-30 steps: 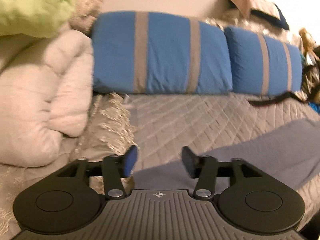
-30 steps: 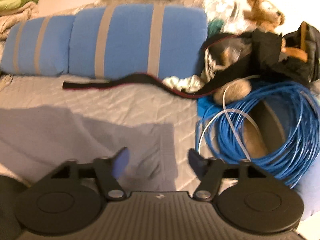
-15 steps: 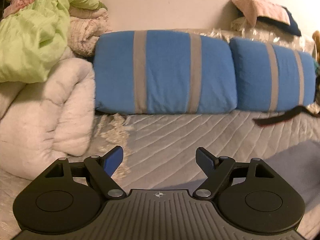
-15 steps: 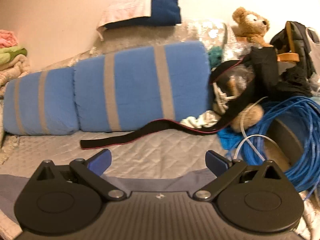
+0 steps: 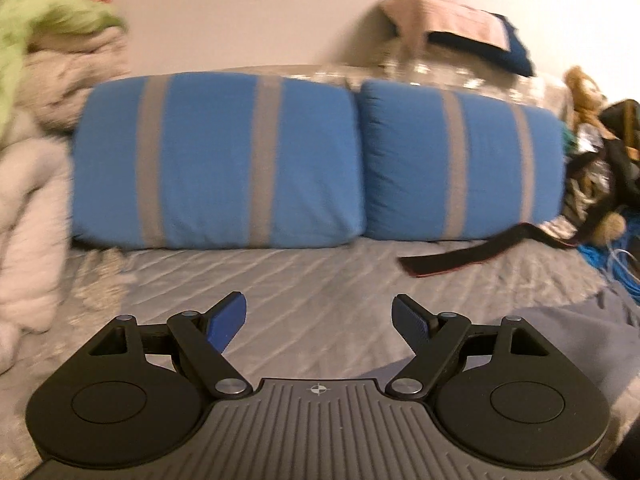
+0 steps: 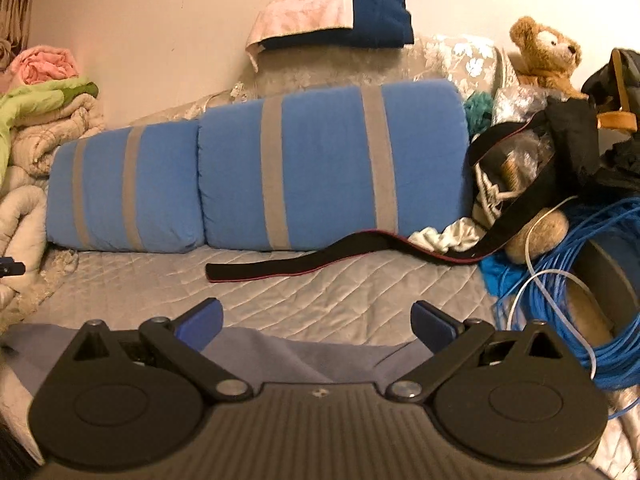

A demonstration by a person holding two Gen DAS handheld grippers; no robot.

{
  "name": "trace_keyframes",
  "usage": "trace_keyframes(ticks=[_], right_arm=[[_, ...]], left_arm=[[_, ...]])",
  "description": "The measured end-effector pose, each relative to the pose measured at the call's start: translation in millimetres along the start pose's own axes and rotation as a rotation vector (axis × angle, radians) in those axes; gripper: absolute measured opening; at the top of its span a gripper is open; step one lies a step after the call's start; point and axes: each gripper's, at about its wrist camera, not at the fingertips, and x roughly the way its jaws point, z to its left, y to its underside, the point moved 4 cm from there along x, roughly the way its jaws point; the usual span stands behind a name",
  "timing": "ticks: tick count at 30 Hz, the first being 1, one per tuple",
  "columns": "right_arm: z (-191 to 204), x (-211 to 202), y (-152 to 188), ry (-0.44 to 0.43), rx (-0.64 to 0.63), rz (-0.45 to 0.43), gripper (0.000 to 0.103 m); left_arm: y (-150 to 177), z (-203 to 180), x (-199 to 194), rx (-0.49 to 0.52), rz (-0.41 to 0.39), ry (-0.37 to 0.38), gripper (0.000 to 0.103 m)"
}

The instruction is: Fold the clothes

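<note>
Left gripper (image 5: pixel 319 322) and right gripper (image 6: pixel 316 326) both level, jaws spread wide, empty

Two blue striped pillows (image 6: pixel 256 180) lean against the wall, a teddy bear (image 6: pixel 546 54) above coiled blue cable (image 6: pixel 568 276).

Left gripper (image 5: pixel 319 319) — jaws wider than second ago, spread well apart, nothing between; now lifted off grey garment (image 5: pixel 560 332), which sits only at lower right. Right gripper (image 6: pixel 317 320) — jaws also wider, raised from close over garment (image 6: pixel 280 356); pillows (image 6: pixel 332 168) and wall now fill its view.
</note>
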Motion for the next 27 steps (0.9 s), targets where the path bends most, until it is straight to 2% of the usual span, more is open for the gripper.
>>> trace_keyframes(ticks=[3,7,10,12,17,23,27], right_arm=[[-11.0,2.4,1.1,0.031,-0.023,-0.016,0.103],[-31.8,2.2,2.5,0.007,0.039,-0.021,0.103],[-42.3,-1.6,0.9,0.010,0.016,-0.031,0.103],[-42.9,-3.2,0.8,0.035,-0.082,-0.030,0.103],[-42.5,6.3,17.0,0.131,-0.357,0.039,0.103],[-43.1,28.0,58.9,0.163,-0.608,0.150,0.103],[-43.9,41.4,87.8,0.184,-0.761,0.209,0.103]], left_arm=[[0.9,-23.2,18.1,0.035,0.015,0.065,0.080],[10.8,-50.3,49.3,0.110,0.026,0.118,0.080],[23.7,-67.4,64.8,0.140,0.018,0.154,0.080],[29.7,-76.0,69.3,0.144,0.013,0.179,0.080],[36.2,-90.0,73.4,0.131,0.044,0.211,0.080],[39.8,-95.7,81.8,0.106,0.132,0.204,0.080],[42.3,-102.4,79.2,0.139,0.147,0.212,0.080]])
